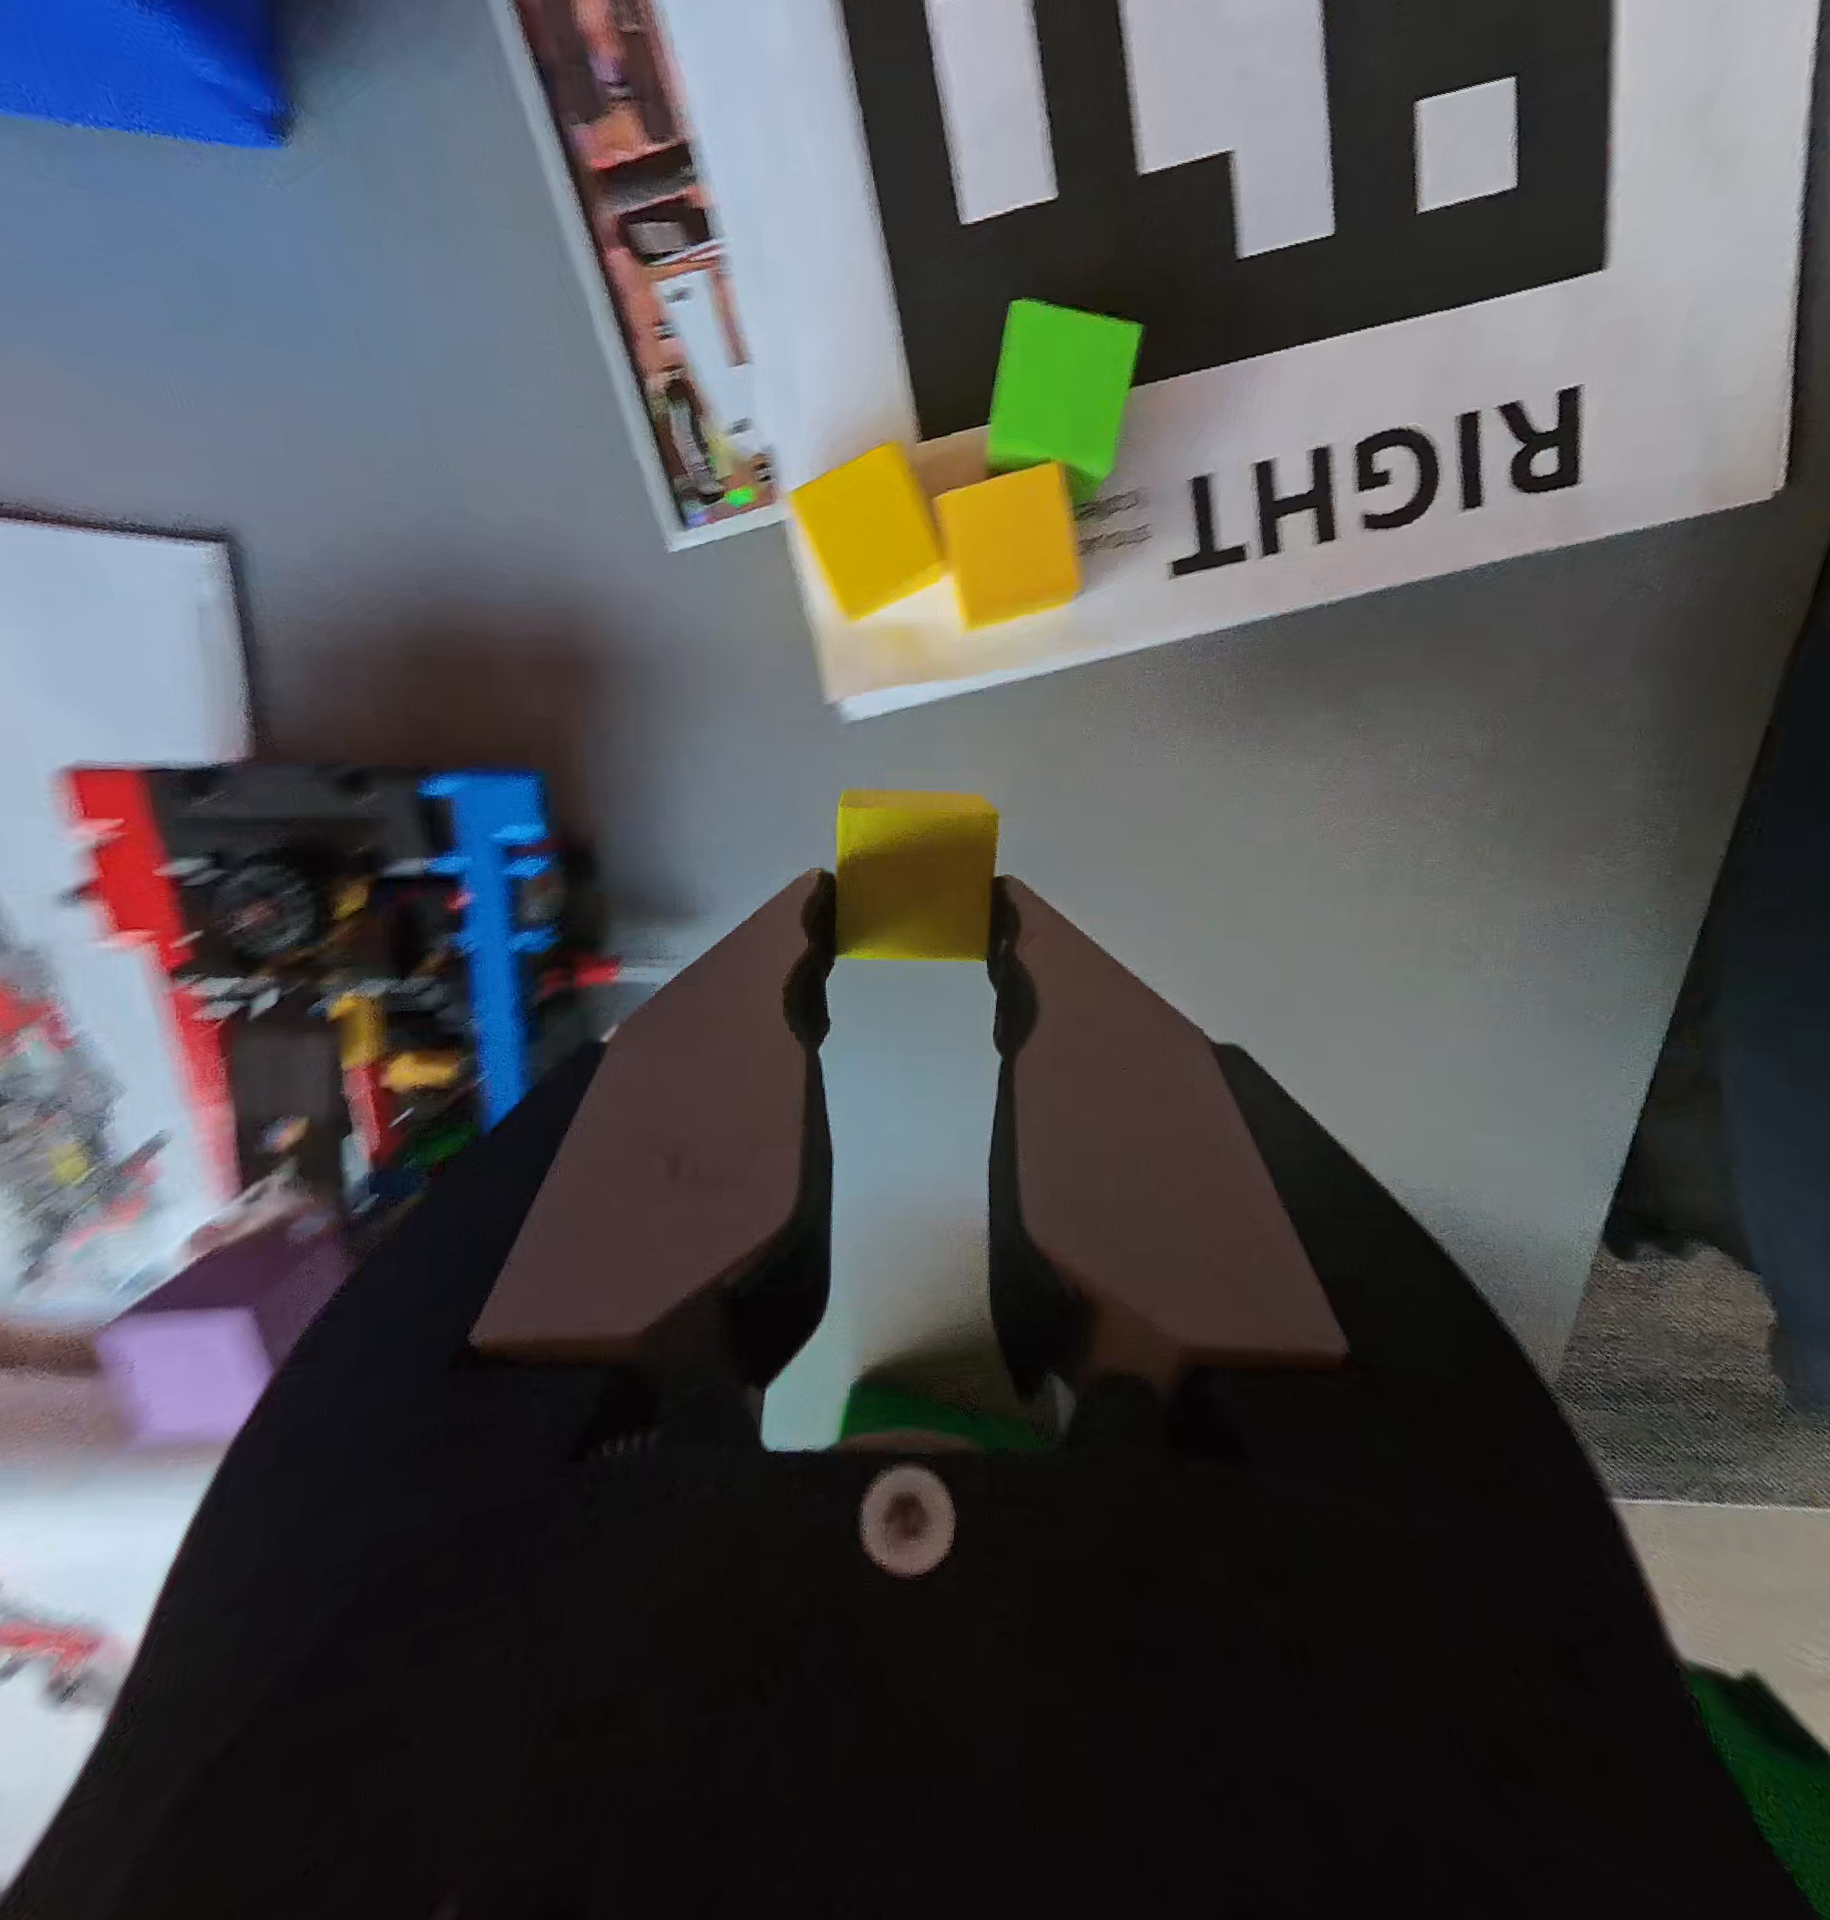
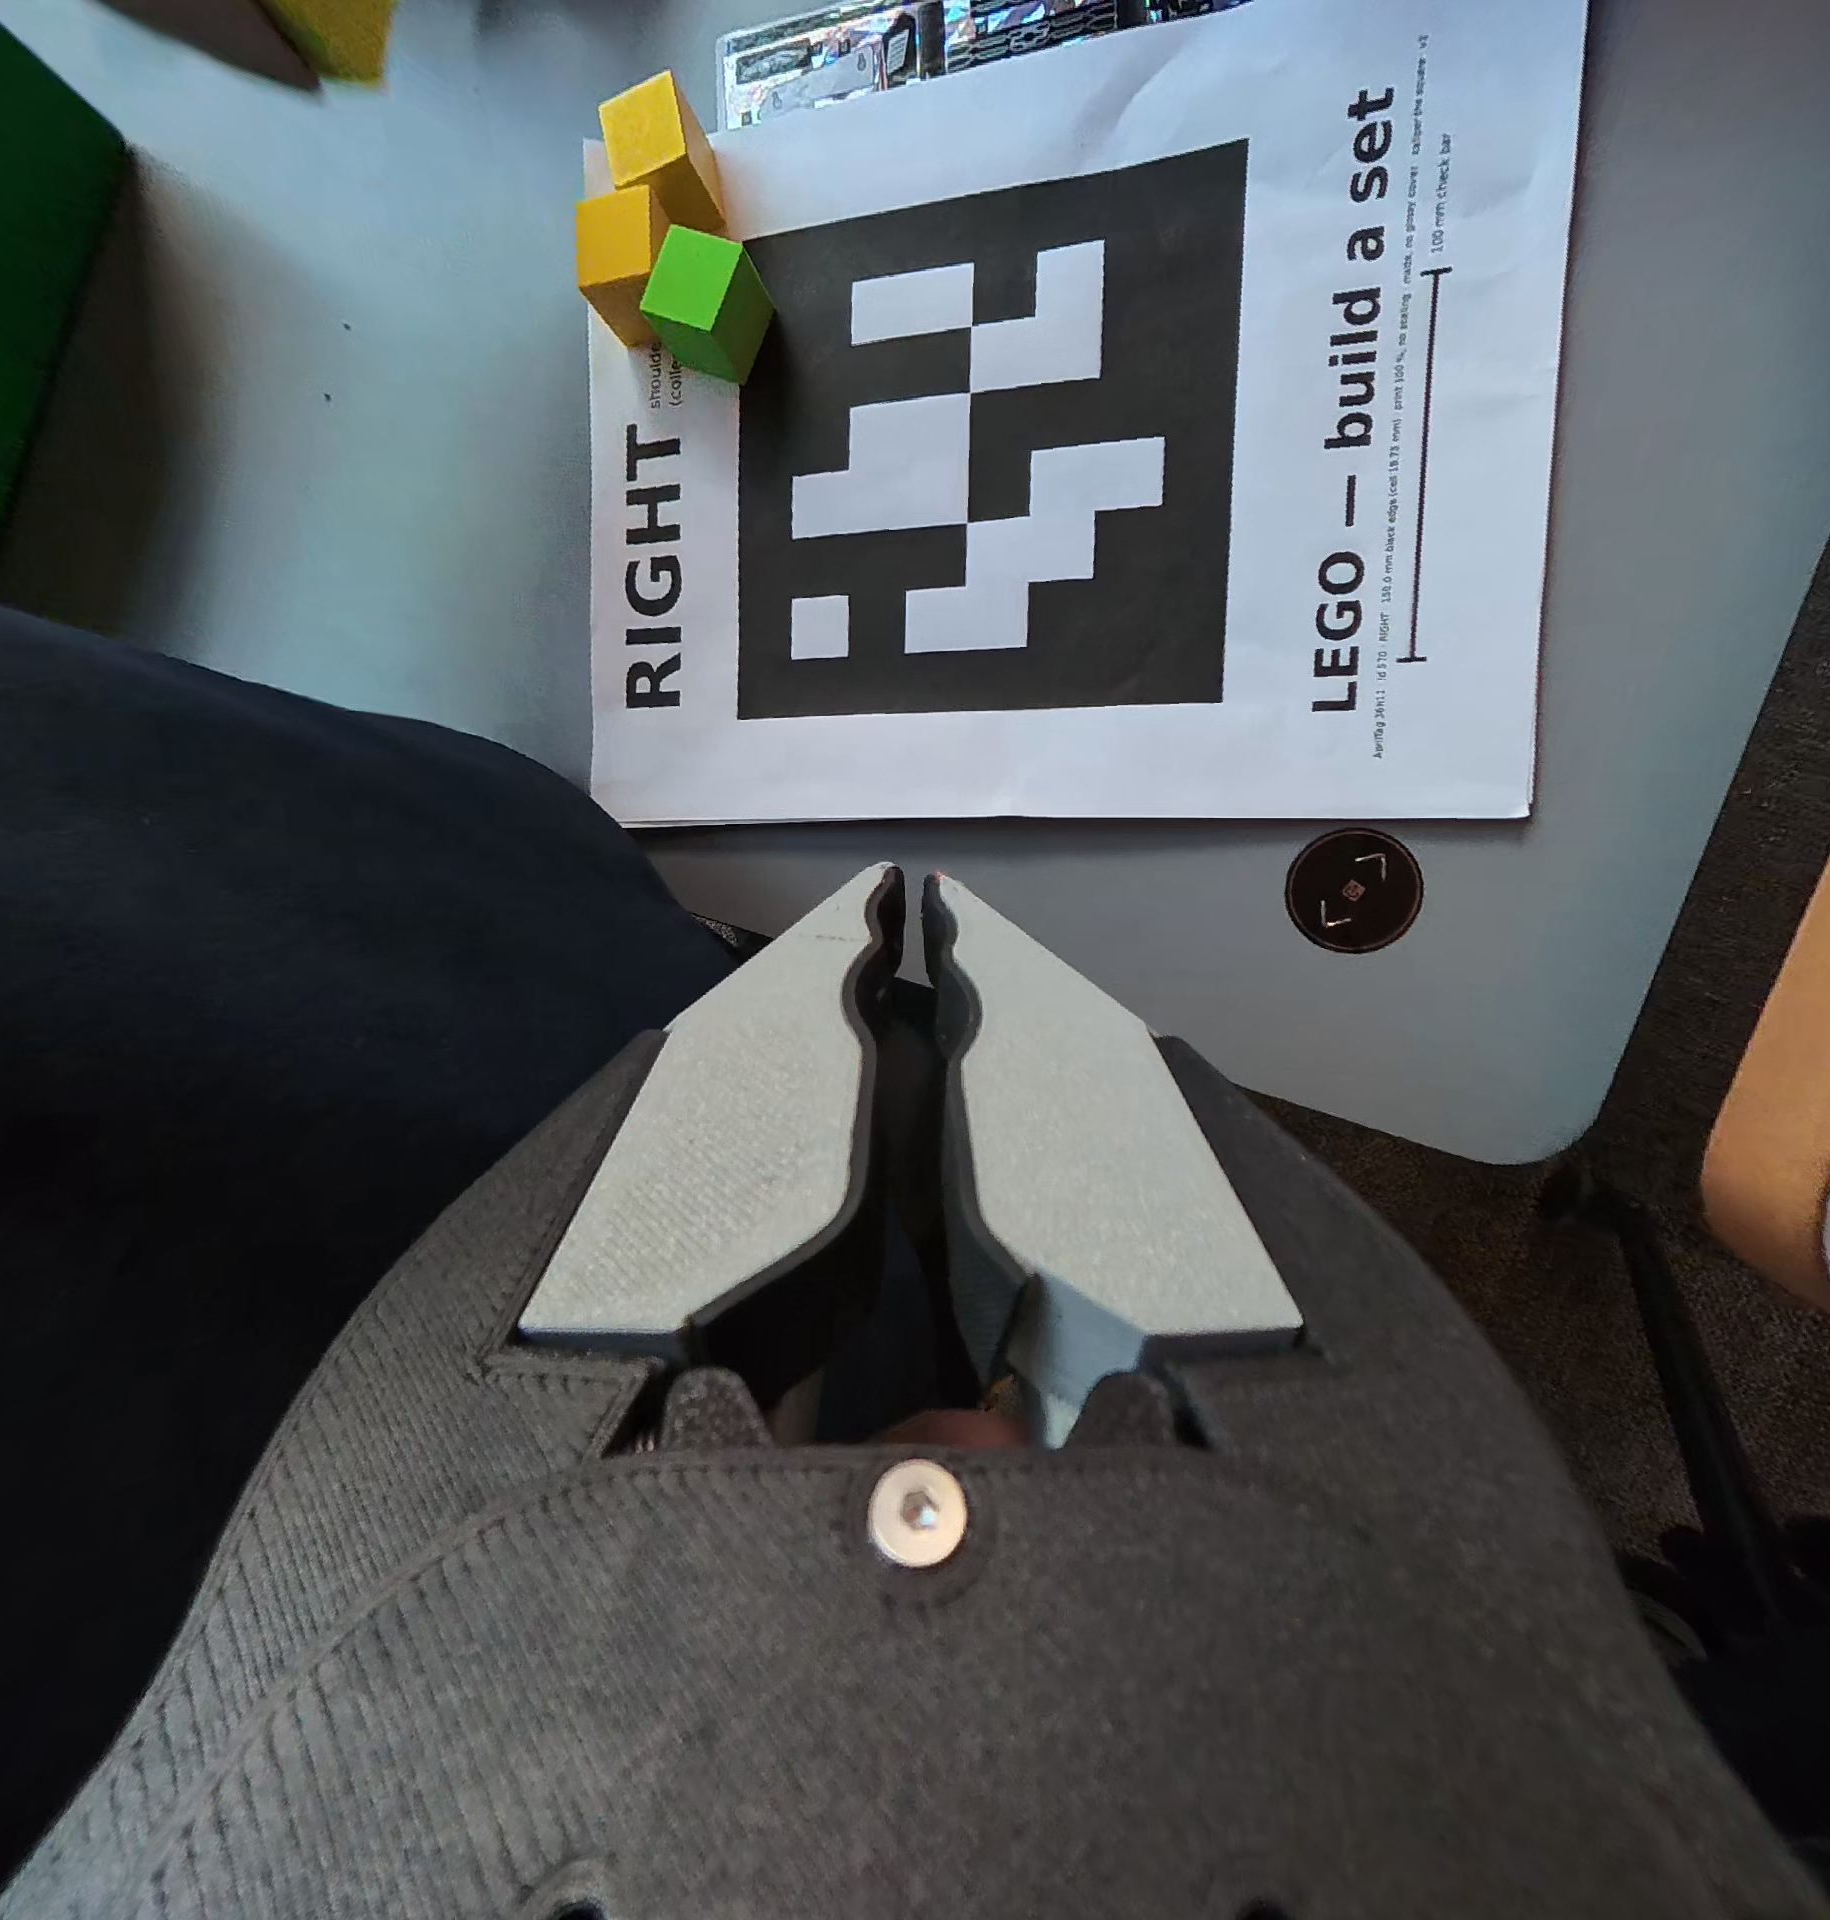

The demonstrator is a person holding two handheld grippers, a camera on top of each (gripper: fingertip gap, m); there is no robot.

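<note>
Meanwhile, left gripper pinches a yellow cube; right gripper, pressed together, faces a lettered marker sheet.

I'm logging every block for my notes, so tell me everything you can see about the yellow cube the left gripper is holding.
The yellow cube is a small, plain, matte block with crisp edges, possibly painted wood. It sits level, clamped at the very tips of the left gripper, a brown finger's dark pad pressing each side. Its upper part stands out past the fingertips. It appears held above the grey table, short of the white printed sheet. Nothing else touches it.
</note>
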